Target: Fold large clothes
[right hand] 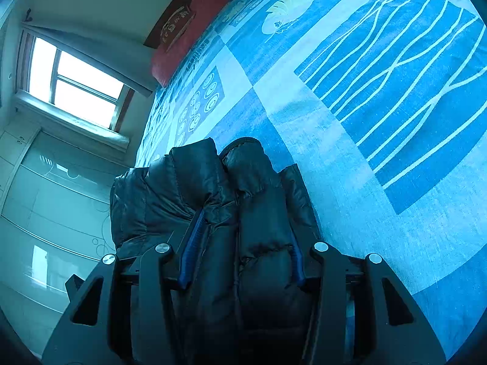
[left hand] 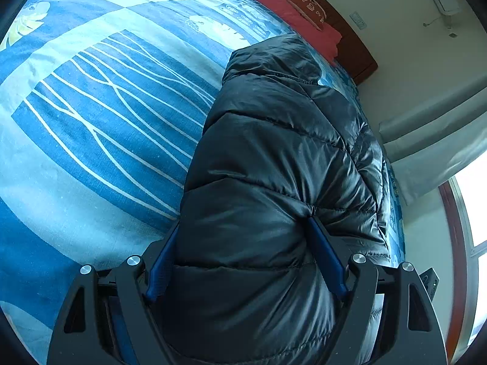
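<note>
Nearest in the left wrist view, the left gripper (left hand: pixel 243 228) has its blue fingers (left hand: pixel 327 255) set fairly wide and clamped on a thick fold of the black puffer jacket (left hand: pixel 274 152); the padding bulges between them, so a wide bite looks necessary for such bulk. In the right wrist view, the right gripper (right hand: pixel 243 234) likewise holds a bunched section of the jacket between its fingers (right hand: pixel 191 246), several quilted layers pinched together. Both grips sit at the near edge, probably so the garment can be lifted and carried over as one panel.

Past the grippers the jacket lies on the bed (left hand: pixel 91 121), over a blue patterned sheet; its far end reaches toward a red pillow (left hand: pixel 292 12) by the headboard. Beyond that: wall, curtain, window (right hand: pixel 79 82).
</note>
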